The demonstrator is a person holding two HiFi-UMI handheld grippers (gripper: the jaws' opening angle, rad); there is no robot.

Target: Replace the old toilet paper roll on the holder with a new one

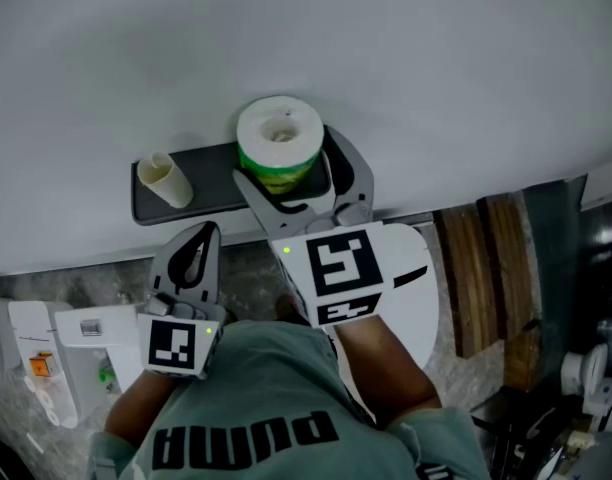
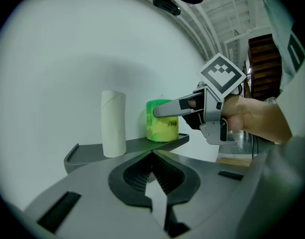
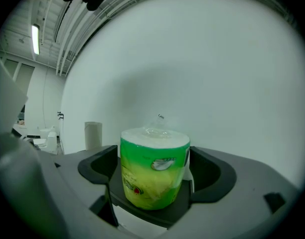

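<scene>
With the empty cardboard tube upright at the shelf's left end and the left tool clenched empty below, the right tool, jaws spread clear either side of the green-wrapped toilet roll standing on the shelf, should probably back straight out, brushing neither side.

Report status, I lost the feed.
Left gripper shut, empty. Right gripper open around new roll on shelf. Empty tube stands beside, nothing blocking.

In the head view the right gripper covers the lower side of the green-wrapped white paper roll and the right end of the dark grey shelf. The print on its wrapper is too blurred to read.
</scene>
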